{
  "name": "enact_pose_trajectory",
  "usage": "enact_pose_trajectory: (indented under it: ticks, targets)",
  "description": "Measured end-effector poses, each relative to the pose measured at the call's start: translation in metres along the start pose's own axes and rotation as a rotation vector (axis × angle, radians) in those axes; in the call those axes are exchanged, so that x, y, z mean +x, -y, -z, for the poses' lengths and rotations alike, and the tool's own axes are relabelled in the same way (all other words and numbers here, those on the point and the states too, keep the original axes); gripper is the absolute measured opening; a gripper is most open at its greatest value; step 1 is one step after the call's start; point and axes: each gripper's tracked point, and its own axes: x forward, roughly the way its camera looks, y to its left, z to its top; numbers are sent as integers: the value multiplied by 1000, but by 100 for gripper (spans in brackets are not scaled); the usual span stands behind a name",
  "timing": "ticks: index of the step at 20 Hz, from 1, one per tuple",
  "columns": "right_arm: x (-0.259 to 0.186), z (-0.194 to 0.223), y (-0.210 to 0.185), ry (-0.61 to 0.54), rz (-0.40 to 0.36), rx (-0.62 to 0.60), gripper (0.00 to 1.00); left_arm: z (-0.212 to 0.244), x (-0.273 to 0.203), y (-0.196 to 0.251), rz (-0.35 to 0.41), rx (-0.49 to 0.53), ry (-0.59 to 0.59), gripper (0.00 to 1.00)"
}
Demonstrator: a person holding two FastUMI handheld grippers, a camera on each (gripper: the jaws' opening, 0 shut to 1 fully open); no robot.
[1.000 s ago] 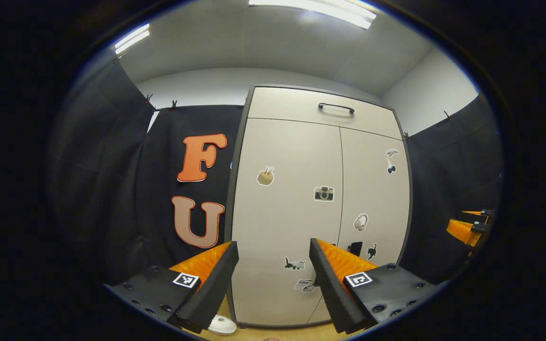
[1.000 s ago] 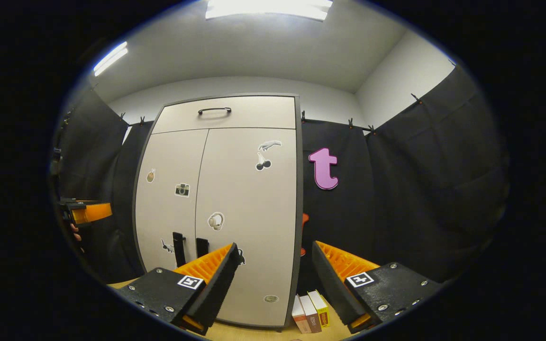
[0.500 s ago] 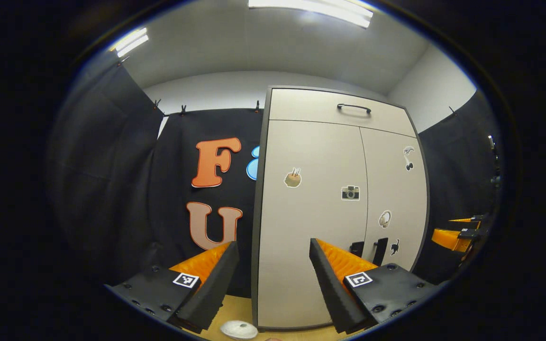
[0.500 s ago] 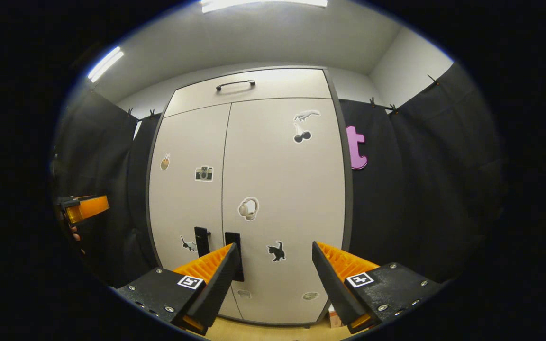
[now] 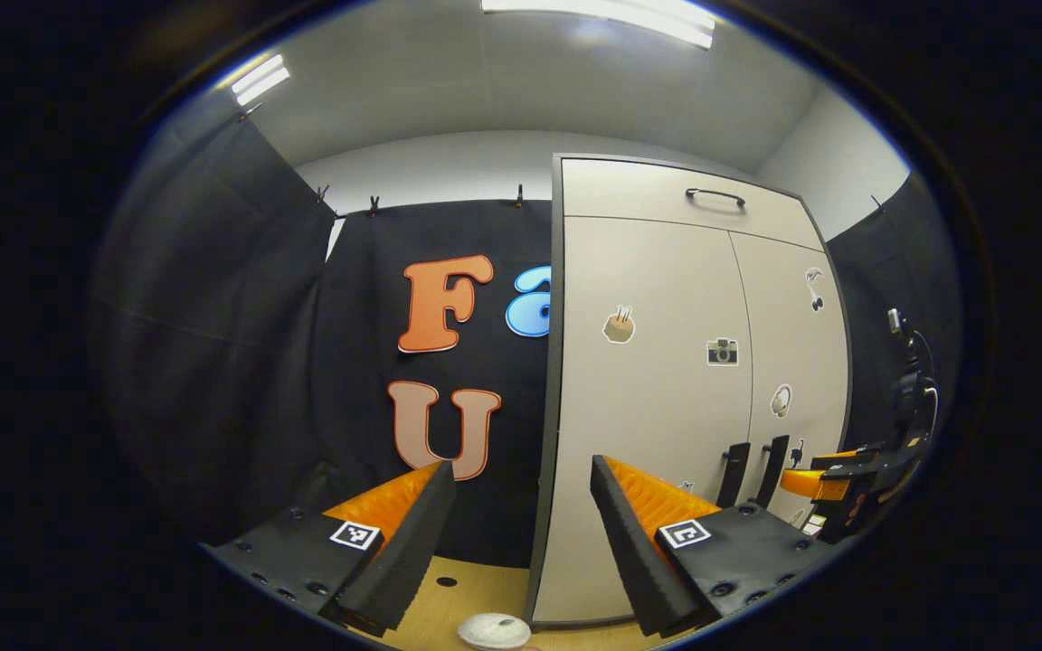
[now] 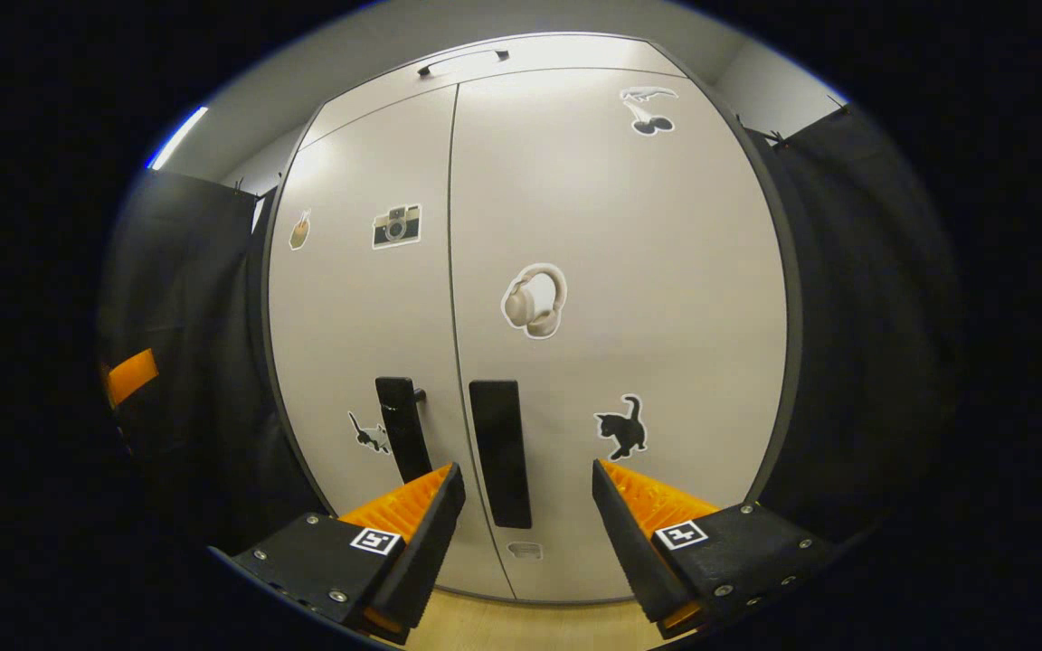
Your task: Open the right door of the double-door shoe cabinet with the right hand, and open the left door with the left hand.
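The pale shoe cabinet [image 6: 349,298] has both doors closed. In the right gripper view it stands close ahead. The right door's dark vertical handle [image 6: 500,452] lies just beyond my right gripper [image 6: 525,475], which is open and not touching it. The left door's handle [image 6: 402,429] is beside it, left of the seam. In the left gripper view the cabinet [image 5: 648,398] sits to the right, with both handles [image 5: 735,461] low down and the other gripper [image 5: 833,479] near them. My left gripper [image 5: 521,475] is open, farther back, pointing at the cabinet's left edge.
Above the doors is a drawer front with a bar handle [image 5: 715,196]. Black cloth walls flank the cabinet on both sides. A white round object [image 5: 494,630] lies on the wooden floor [image 5: 449,588] by the cabinet's left corner. The left gripper [image 6: 130,375] shows at the far left.
My right gripper has moved much closer to the cabinet, centring on the right door's handle. The left gripper has swung left, so the cabinet slid rightward in its view.
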Motion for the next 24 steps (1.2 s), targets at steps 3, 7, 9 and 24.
enact_pose_trajectory:
  ticks: [3,7,9,24]
  targets:
    - [18,6,2,-6,44,3,78,3,1,-8,-1,6,-10,96]
    - [33,9,-1,-10,57,19,65,8,3,-11,14,-6,-15,96]
    - [40,9,-4,-9,59,38,58,10,5,-7,22,-10,-29,96]
    - [29,15,-11,-16,11,65,19,3,-20,31,36,-5,-55,98]
